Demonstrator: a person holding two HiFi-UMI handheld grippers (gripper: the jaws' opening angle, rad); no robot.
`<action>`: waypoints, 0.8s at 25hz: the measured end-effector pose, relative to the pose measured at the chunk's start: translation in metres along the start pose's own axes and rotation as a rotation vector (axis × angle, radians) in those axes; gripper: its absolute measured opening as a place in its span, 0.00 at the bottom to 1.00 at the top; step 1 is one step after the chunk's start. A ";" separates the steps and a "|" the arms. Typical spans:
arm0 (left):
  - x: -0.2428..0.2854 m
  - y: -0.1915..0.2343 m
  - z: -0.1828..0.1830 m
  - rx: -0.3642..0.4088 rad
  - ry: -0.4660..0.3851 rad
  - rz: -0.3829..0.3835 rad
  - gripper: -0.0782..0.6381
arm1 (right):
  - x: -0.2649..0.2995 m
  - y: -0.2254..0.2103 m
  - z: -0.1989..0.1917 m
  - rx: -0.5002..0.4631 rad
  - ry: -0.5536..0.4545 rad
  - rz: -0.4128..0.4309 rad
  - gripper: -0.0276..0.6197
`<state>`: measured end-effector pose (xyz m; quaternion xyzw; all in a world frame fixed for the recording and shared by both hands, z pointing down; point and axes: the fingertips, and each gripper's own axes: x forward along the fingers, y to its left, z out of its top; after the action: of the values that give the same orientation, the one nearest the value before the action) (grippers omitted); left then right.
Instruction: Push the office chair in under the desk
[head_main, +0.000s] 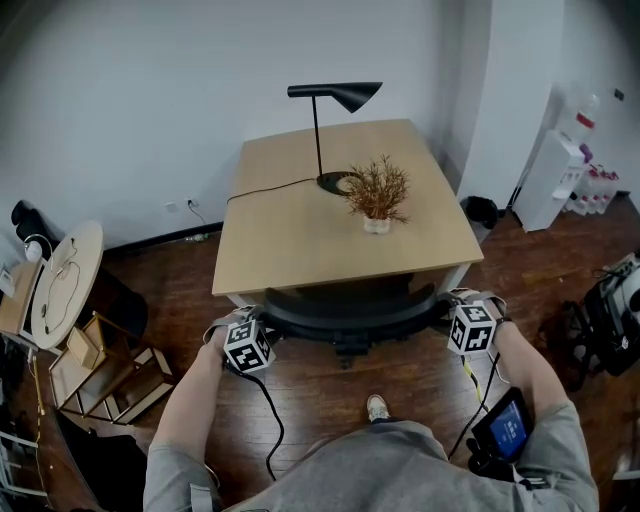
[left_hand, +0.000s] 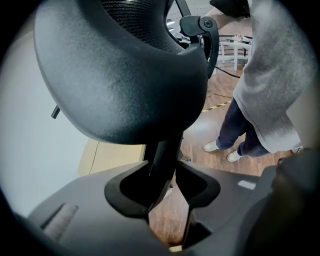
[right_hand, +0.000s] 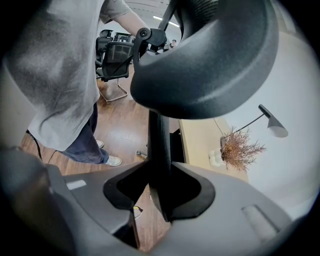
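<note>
Head view: the office chair (head_main: 345, 318) sits at the near edge of the desk (head_main: 300, 240), long axis parallel to it. Left gripper (head_main: 250, 335) and right gripper (head_main: 468, 318), equally near, each clamp what seems an armrest post (left_hand: 162, 160).

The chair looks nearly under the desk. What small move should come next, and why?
Probably open both jaws and draw back. The left gripper and right gripper each clamp an armrest post, the seat is hidden under the desk, and the backrest sits at its front edge.

Lamp (head_main: 319, 128) and plant (head_main: 378, 190) on desk (head_main: 290, 245)
</note>
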<state>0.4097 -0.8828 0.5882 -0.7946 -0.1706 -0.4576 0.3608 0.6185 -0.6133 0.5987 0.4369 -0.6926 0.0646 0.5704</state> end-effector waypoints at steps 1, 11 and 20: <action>0.002 0.002 0.000 -0.001 0.000 0.001 0.33 | 0.002 -0.003 -0.001 -0.001 -0.001 -0.001 0.27; 0.014 0.024 0.006 -0.014 0.009 0.009 0.33 | 0.010 -0.029 -0.012 -0.011 -0.007 0.005 0.27; 0.025 0.040 0.011 -0.028 0.015 0.018 0.34 | 0.017 -0.051 -0.021 -0.023 -0.010 0.006 0.28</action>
<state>0.4534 -0.9040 0.5890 -0.7975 -0.1543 -0.4628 0.3549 0.6697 -0.6414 0.5995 0.4288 -0.6975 0.0561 0.5715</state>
